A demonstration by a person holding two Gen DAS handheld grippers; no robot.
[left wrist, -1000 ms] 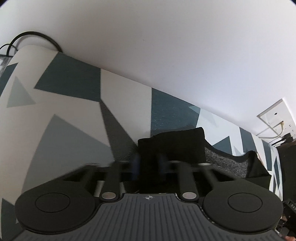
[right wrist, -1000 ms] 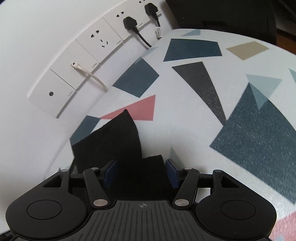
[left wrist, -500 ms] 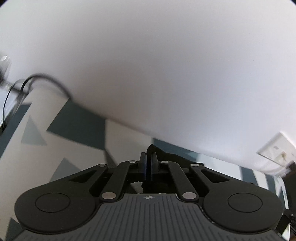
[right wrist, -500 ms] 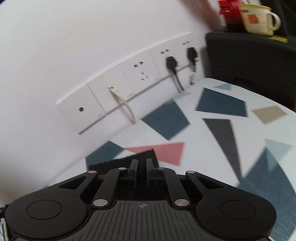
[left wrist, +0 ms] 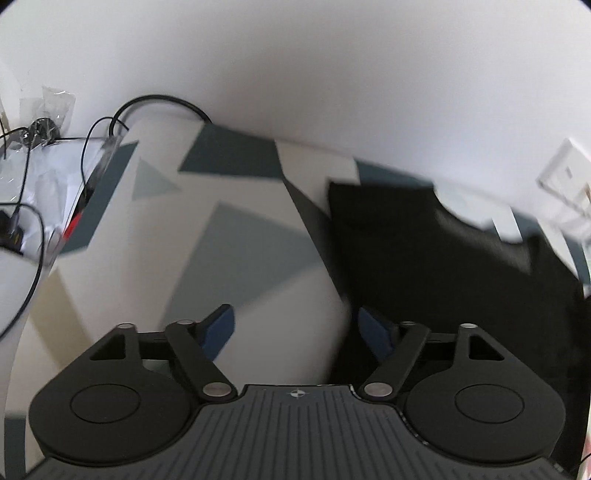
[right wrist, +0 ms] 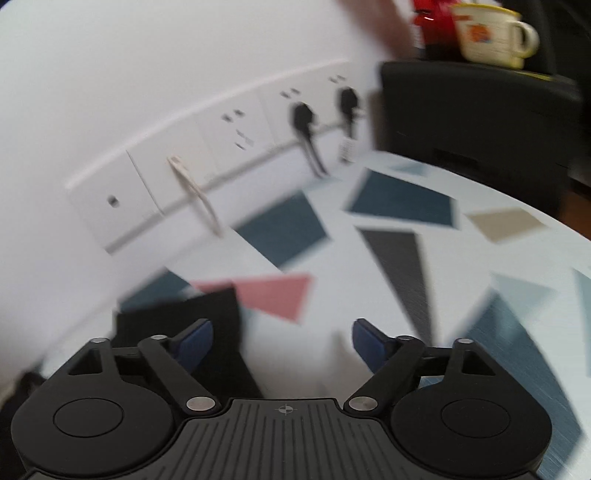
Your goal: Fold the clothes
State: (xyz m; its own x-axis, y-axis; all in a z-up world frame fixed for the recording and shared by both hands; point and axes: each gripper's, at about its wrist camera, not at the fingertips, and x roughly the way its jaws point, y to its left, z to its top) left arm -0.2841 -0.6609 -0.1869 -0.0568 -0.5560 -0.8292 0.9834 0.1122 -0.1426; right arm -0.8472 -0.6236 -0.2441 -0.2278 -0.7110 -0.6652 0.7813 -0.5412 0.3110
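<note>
Black garment [left wrist: 424, 258] lies released on the tabletop [left wrist: 258, 240], beside both freshly parted, empty tongs: left tongs [left wrist: 295, 326], right tongs [right wrist: 282, 338].

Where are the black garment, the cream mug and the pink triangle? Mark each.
black garment [left wrist: 424, 251], left wrist view, middle of the cloth.
cream mug [right wrist: 487, 33], right wrist view, its side wall.
pink triangle [right wrist: 273, 295], right wrist view, centre of the print.

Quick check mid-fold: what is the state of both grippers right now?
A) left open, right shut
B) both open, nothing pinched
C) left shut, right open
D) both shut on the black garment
B: the left gripper and right gripper both stand with jaws wide apart, having just opened; the black garment lies on the patterned table, nothing pinched.
</note>
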